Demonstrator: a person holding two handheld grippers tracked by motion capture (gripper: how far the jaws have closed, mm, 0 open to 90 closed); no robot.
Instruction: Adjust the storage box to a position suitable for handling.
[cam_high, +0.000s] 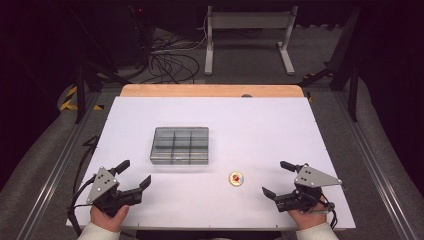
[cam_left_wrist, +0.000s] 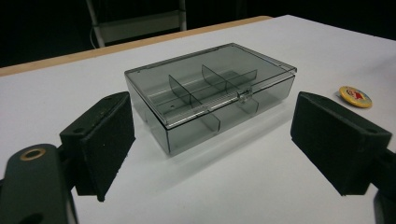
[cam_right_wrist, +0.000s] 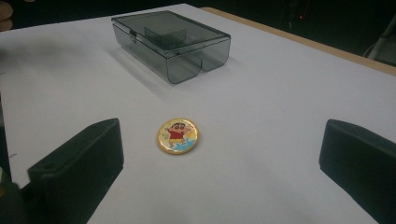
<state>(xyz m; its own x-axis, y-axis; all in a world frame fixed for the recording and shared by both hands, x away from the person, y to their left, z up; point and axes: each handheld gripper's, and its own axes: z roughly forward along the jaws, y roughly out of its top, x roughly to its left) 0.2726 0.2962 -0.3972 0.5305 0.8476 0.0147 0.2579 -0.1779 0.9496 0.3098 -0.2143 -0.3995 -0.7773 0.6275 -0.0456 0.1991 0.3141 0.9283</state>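
Observation:
A clear grey compartment box (cam_high: 179, 145) with its lid closed sits mid-table; it also shows in the left gripper view (cam_left_wrist: 210, 93) and the right gripper view (cam_right_wrist: 170, 39). A round yellow cartoon badge (cam_high: 236, 178) lies flat on the white table, right of the box and nearer the front edge. My left gripper (cam_high: 134, 173) rests open at the front left, its jaws pointing toward the box (cam_left_wrist: 212, 140). At the front right my right gripper (cam_high: 275, 178) is open, the badge (cam_right_wrist: 178, 135) lying just ahead of its jaws (cam_right_wrist: 222, 158). Both grippers hold nothing.
The white tabletop (cam_high: 260, 125) has a wooden strip (cam_high: 210, 90) along its far edge. Beyond it stand a metal frame (cam_high: 248, 35) and loose cables (cam_high: 170, 60) on the floor. Metal rails (cam_high: 372, 165) run along both table sides.

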